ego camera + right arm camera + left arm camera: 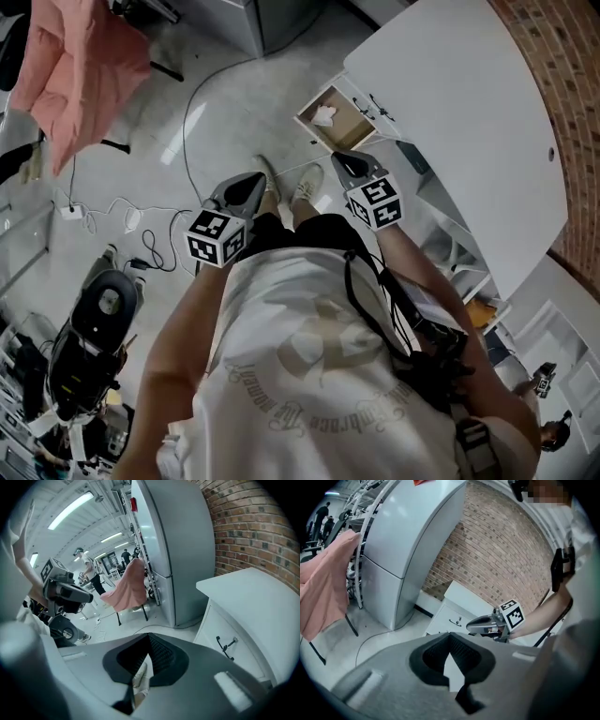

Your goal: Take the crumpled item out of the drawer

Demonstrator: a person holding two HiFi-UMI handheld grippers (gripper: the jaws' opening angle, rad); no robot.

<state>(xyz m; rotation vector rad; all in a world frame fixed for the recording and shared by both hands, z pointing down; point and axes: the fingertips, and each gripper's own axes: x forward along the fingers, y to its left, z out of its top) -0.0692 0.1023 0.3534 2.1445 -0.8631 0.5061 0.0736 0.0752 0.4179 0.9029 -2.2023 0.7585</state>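
Crumpled item (324,116): white wad lying in the open drawer (352,129), toward one end, well ahead of both grippers. Left gripper (257,180) is clenched w/ nothing in it, held near the body; best kept back, out of the way. Right gripper (336,157) is nearer the drawer, also clenched & empty. It should spread its jaws first, come down from above, straddle the wad's bulk clear of the drawer walls, then squeeze gently.

Overhead downward; cabinet (450,103) in all views
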